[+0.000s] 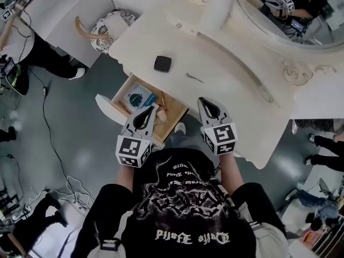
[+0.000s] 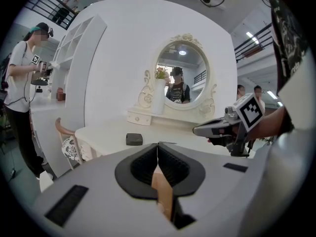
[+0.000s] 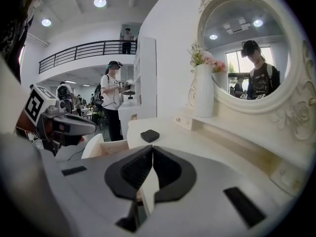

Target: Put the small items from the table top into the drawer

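My left tongs [image 1: 152,110] are closed on nothing. Their tips hang over the open drawer [image 1: 124,90] and hide part of its contents. A blue disc [image 1: 141,98] shows there; the rest I cannot make out. My right tongs [image 1: 204,104] are closed and empty too, above the table [image 1: 236,90]. The black box [image 1: 163,63] sits on the table at 12 o'clock from the left tongs, and a thin pin [image 1: 194,78] at 11 o'clock from the right. The vase [image 1: 215,9] is cut off at the top.
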A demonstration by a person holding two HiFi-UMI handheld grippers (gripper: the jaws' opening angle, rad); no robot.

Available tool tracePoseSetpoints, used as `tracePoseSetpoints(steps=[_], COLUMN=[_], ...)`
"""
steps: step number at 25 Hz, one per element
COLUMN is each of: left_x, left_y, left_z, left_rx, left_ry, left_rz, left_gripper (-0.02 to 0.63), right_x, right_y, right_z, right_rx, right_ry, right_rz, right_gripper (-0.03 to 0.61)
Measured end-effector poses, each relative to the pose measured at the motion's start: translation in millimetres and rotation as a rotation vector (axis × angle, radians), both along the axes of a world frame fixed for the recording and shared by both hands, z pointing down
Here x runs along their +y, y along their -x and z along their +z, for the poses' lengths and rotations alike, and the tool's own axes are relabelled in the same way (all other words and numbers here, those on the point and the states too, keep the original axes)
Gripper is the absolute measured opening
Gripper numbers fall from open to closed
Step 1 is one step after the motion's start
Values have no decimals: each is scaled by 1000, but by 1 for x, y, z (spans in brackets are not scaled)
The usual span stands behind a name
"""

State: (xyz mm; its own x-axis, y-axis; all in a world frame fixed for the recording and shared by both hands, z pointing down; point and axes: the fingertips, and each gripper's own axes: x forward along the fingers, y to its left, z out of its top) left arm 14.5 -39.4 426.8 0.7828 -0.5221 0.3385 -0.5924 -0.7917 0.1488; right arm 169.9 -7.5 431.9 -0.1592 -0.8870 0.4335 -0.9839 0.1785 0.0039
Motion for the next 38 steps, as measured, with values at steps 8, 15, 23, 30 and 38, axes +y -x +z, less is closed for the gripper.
tracePoseSetpoints(steps=[8,15,23,30,38], left_x=[-7,-8,-7,-2,0], left_y=[-1,-8,-16,-33,-14], left_z=[4,6,11,10,11], left_rx=[-7,-12,-25,-42,-61], left_ry=[6,8,33,25,31], left_rz=[-81,-152,-219,-239,-292], left_gripper=[15,15,15,15,15], right_x=[-36,-58,-77,-86,-94], right_y=[-11,-15,-19,-22,-18], right_z=[0,8,30,43,61], right_rx=[49,55,35,33,50], right_ry=[18,38,122,146,200], right_rz=[-128,-196,-279,-309,-335], right_gripper=[12,14,14,29,90])
